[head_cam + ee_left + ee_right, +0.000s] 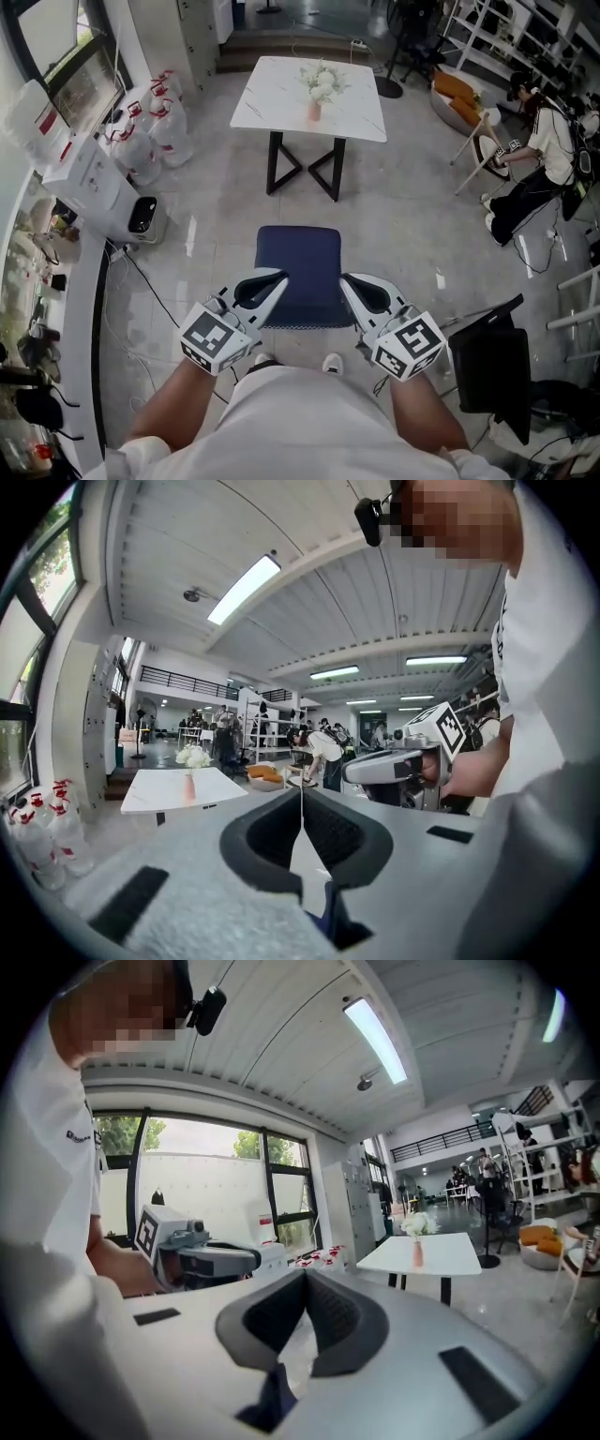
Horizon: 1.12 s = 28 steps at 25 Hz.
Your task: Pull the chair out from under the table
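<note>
A chair with a dark blue seat [298, 272] stands on the tiled floor just in front of my feet, well apart from the white marble table [272, 98]. The table has black crossed legs and carries a pink vase of white flowers [316, 89]. My left gripper [279, 276] and right gripper [345, 279] are raised side by side over the chair's near edge, and both are shut with nothing in them. In the left gripper view the jaws [302, 799] meet in a thin line. The right gripper's jaws [306, 1281] meet the same way.
Water bottles with red caps [155, 127] and a white appliance [94, 178] stand at the left, with cables on the floor beside them. A person [544, 155] crouches at the far right. A black screen [492, 361] stands at the near right.
</note>
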Tool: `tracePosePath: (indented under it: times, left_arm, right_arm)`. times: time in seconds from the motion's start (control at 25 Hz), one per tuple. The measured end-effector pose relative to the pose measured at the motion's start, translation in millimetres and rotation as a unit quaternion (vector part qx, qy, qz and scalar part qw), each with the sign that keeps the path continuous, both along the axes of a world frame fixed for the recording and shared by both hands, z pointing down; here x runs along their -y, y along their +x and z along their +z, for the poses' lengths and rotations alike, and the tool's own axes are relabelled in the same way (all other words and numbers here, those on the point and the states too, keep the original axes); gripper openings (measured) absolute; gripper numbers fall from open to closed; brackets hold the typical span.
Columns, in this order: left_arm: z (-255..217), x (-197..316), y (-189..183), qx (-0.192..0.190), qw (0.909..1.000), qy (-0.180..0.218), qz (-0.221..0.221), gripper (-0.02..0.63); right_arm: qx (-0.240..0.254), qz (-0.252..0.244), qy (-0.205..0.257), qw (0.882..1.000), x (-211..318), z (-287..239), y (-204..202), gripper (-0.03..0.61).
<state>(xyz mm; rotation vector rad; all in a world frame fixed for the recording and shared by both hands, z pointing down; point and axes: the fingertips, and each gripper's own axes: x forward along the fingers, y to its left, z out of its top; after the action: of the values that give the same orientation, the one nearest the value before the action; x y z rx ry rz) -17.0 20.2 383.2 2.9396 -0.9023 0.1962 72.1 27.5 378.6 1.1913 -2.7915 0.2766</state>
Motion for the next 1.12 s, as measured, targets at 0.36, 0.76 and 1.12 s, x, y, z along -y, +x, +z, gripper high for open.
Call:
tracePosePath:
  times: [0.36,0.76,1.12]
  left_arm:
    - [3.0,7.5,-2.9,-0.023,0.9991,-0.018,-0.031,0.009]
    - [3.2,10.0,-10.2,-0.041,0.9974,-0.019,-0.055,0.009]
    - [-0.4,8.6,-8.7,-0.037,0.9978,-0.013,-0.052,0.009]
  right_arm:
    - [0.037,0.024,0.010,0.999,5.0,-6.1,3.6,0.005]
    - [0.039,0.031,0.011,0.999,2.1,-1.5,1.6,0.005]
    - [0.038,0.032,0.018,0.999,0.2,-5.0,1.9,0.003]
